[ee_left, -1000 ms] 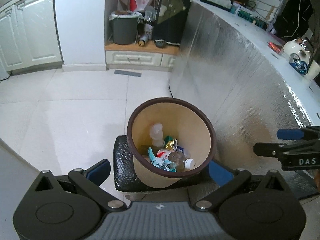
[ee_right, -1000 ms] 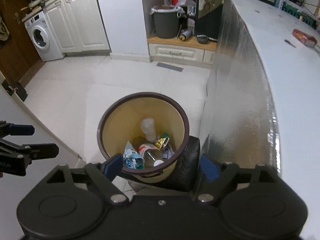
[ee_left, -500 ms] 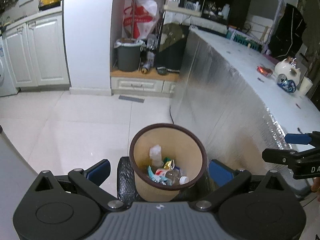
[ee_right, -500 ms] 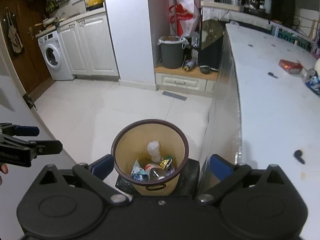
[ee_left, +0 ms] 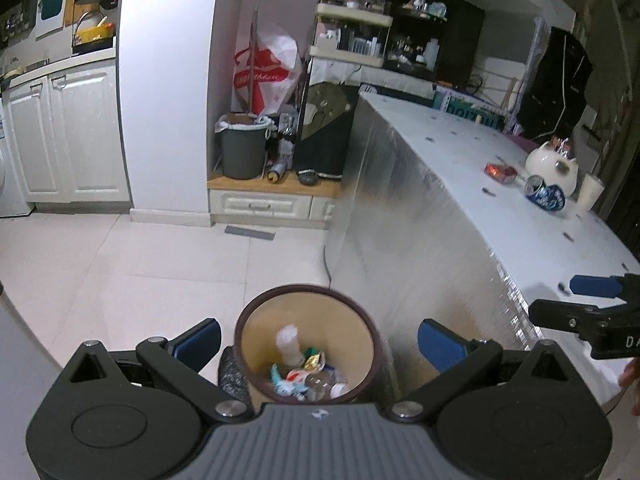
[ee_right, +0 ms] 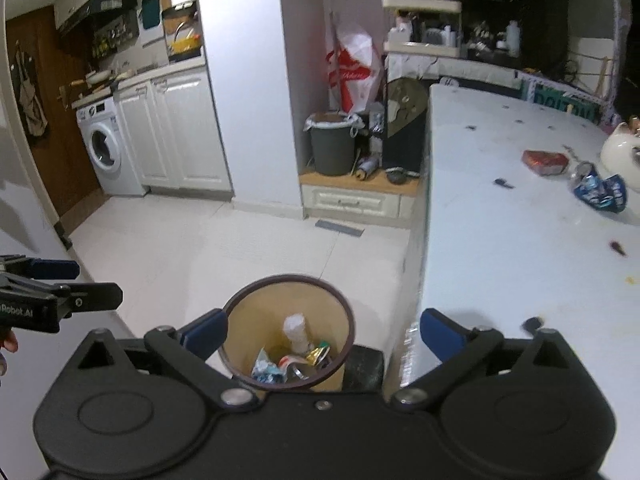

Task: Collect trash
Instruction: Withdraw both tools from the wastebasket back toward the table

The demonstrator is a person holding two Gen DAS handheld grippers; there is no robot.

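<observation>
A tan trash bin (ee_left: 264, 328) with a dark brown rim stands on the floor against the counter. It holds wrappers and a plastic bottle (ee_left: 304, 372). My left gripper (ee_left: 320, 342) hangs above it, open and empty. My right gripper (ee_right: 322, 330) is also open and empty over the same bin (ee_right: 248, 320), jaws at their widest. Each gripper shows at the edge of the other's view: the right gripper (ee_left: 576, 300) and the left gripper (ee_right: 76, 282). On the white counter (ee_right: 500, 260) lie a red wrapper (ee_right: 546, 162) and a crushed blue can (ee_right: 598, 188).
The counter's side is silver foil (ee_left: 400, 240). A white pot (ee_left: 552, 164) and a white cup (ee_left: 590, 192) stand by the can. A black cushion (ee_right: 362, 364) lies under the bin. A grey bin (ee_left: 242, 148) and a washing machine (ee_right: 102, 148) stand farther back.
Both grippers have risen and tipped upward, so the bin looks smaller and lower in view. More of the counter top shows. The right jaws spread wider early on.
</observation>
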